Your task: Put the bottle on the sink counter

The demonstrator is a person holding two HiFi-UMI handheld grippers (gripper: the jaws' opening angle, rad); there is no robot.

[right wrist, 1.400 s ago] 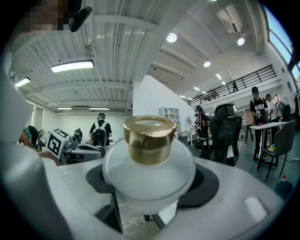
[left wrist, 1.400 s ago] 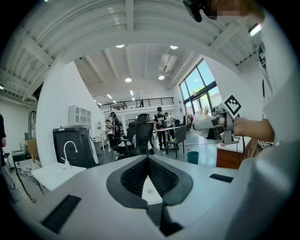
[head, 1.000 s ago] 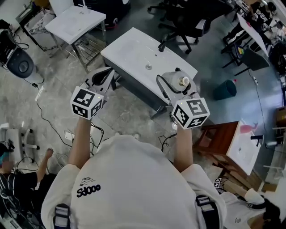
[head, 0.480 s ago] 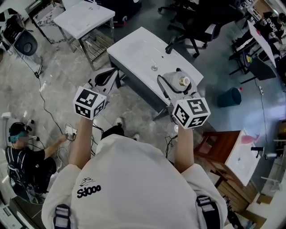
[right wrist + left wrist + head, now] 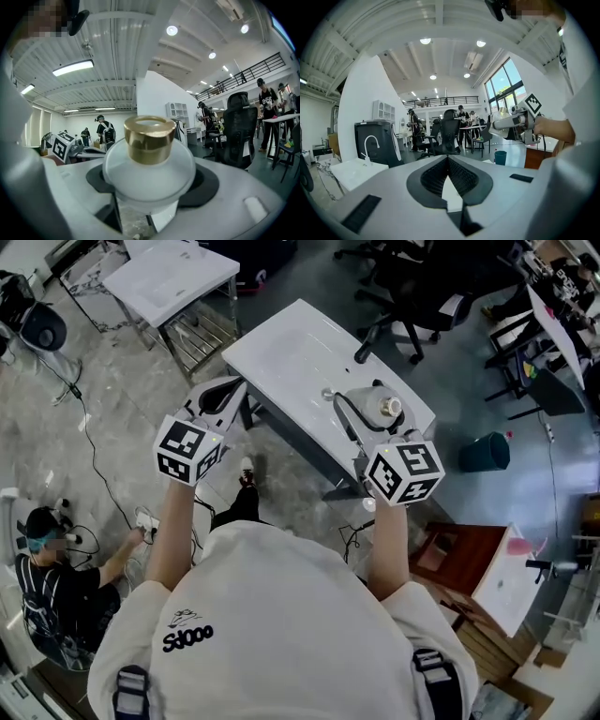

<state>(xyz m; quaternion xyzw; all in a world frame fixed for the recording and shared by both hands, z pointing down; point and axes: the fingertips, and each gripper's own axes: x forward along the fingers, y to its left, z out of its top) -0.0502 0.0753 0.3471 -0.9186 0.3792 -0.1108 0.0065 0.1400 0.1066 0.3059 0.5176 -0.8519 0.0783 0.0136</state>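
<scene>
Closer over the sink counter (image 5: pixel 281 352), right tongs (image 5: pixel 366 404) grip bottle (image 5: pixel 382 410); left tongs (image 5: pixel 225 390) closed

L hand-held gripper (image 5: pixel 221 393) jaws together; R hand-held gripper (image 5: pixel 367 418) clamps bottle (image 5: pixel 382 407).

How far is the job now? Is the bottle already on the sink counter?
Done: the bottle is picked up. In hand: the right gripper holds it over the sink counter; the left gripper is shut and empty. Left: set it down and let go.
</scene>
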